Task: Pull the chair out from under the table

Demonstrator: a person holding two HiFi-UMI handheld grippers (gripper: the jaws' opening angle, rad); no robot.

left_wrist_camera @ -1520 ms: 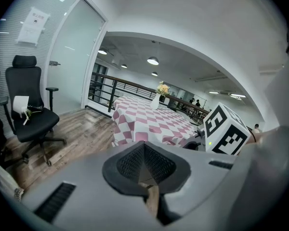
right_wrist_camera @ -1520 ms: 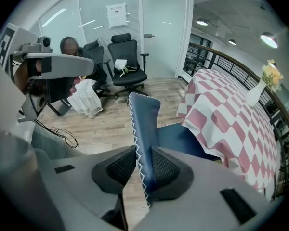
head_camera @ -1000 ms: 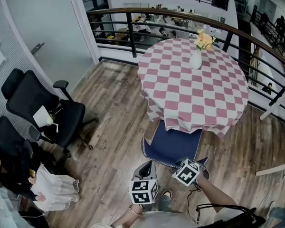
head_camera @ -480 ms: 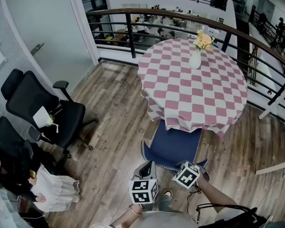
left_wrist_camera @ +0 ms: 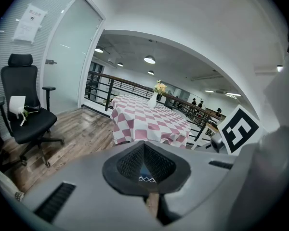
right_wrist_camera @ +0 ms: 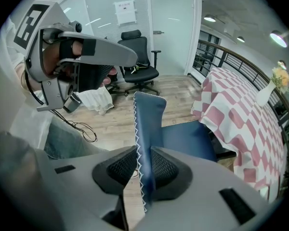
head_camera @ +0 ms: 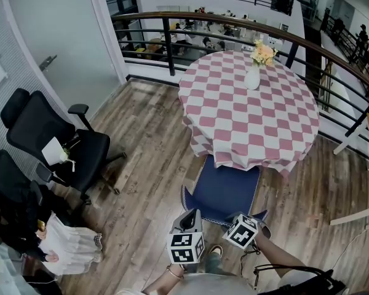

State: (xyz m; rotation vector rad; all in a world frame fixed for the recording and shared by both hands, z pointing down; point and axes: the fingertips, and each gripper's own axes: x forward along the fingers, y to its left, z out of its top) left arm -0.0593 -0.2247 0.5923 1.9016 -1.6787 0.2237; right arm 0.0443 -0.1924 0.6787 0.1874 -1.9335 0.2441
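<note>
A blue chair (head_camera: pixel 224 189) stands with its seat partly under the round table (head_camera: pixel 252 121), which wears a pink-and-white checked cloth. My right gripper (head_camera: pixel 253 220) is shut on the top edge of the chair back (right_wrist_camera: pixel 149 119), and the white-stitched blue edge runs between its pads (right_wrist_camera: pixel 166 170). My left gripper (head_camera: pixel 192 214) sits at the back's left end. In the left gripper view a sliver of blue stitched edge (left_wrist_camera: pixel 145 176) shows between its nearly closed pads. From the right gripper view the left gripper (right_wrist_camera: pixel 86 57) appears beside the back's far end.
A white vase of yellow flowers (head_camera: pixel 253 77) stands on the table. Two black office chairs (head_camera: pixel 55 143) are at the left by a glass wall. A curved black railing (head_camera: pixel 172 42) runs behind the table. A cable (right_wrist_camera: pixel 79 129) lies on the wood floor near my legs.
The chair back and my right gripper have shifted a little toward me, away from the table, and slightly more of the seat shows. The left gripper has barely moved.
</note>
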